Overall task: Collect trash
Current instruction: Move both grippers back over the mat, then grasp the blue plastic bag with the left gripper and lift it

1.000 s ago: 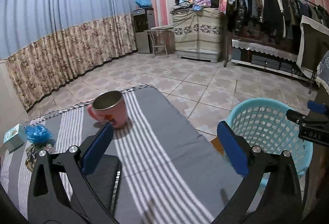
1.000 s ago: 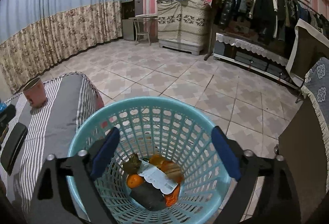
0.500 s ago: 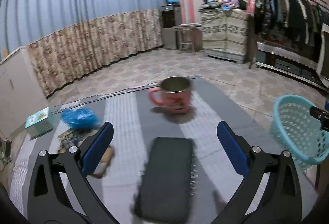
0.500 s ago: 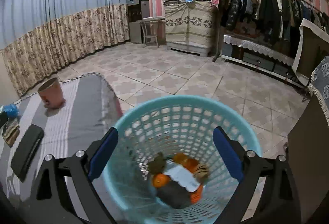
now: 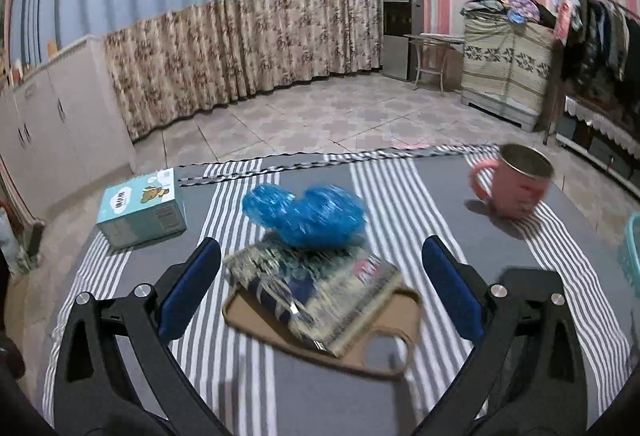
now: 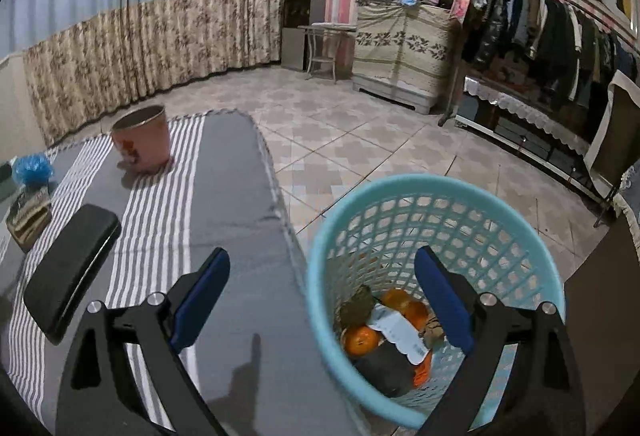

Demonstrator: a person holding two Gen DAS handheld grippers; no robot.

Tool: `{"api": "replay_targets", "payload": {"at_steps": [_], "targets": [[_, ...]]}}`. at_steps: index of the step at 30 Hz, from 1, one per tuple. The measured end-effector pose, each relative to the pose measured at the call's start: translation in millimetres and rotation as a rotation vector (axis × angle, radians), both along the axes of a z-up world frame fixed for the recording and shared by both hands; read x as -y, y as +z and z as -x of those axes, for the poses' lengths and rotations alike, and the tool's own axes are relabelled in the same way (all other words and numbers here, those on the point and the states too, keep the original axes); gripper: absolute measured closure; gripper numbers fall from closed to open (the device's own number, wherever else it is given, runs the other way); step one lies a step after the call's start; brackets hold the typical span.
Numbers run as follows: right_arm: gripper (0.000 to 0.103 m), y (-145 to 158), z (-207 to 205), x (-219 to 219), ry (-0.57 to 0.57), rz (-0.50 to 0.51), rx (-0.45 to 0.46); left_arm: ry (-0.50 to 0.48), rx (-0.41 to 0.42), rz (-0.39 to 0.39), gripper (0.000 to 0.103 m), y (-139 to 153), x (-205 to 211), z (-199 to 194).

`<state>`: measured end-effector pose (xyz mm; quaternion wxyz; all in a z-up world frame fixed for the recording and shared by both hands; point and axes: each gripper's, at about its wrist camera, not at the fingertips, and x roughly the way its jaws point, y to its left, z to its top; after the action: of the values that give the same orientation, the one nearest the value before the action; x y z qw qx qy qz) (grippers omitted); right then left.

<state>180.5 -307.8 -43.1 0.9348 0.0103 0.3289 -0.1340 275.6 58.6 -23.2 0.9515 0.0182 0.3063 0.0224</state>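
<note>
A crumpled blue plastic bag point(image 5: 306, 213) lies on the striped table, on the far end of a printed wrapper point(image 5: 316, 300) that rests on a brown card point(image 5: 320, 332). My left gripper point(image 5: 320, 288) is open and empty, hovering just above the wrapper, short of the bag. The light blue basket point(image 6: 436, 191) stands on the floor off the table's right edge and holds orange peels, a paper slip and dark scraps point(image 6: 390, 336). My right gripper point(image 6: 322, 300) is open and empty, over the basket's left rim. The bag also shows in the right wrist view point(image 6: 32, 167).
A pink mug point(image 5: 516, 181) stands at the table's far right; it also shows in the right wrist view point(image 6: 142, 143). A teal box point(image 5: 142, 207) sits far left. A black case point(image 6: 70, 272) lies mid-table. The basket rim point(image 5: 632, 256) shows at the right.
My left gripper has swung left from the mug and black case to the wrapper and blue bag. My right gripper has shifted left from over the basket to its left rim. Both stay open.
</note>
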Motion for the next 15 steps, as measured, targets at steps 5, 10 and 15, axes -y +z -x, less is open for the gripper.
{"api": "replay_targets", "payload": {"at_steps": [5, 10, 15], "targets": [[0.011, -6, -11, -16, 0.026, 0.017, -0.026, -0.024, -0.077, 0.016, 0.017, -11, -7, -44], [0.011, -10, -17, -29, 0.044, 0.026, -0.05, -0.055, -0.163, 0.056, 0.049, -34, -12, -76], [0.011, -6, -18, -41, 0.062, 0.03, -0.052, -0.08, -0.147, 0.044, 0.074, -33, -14, -64]]}}
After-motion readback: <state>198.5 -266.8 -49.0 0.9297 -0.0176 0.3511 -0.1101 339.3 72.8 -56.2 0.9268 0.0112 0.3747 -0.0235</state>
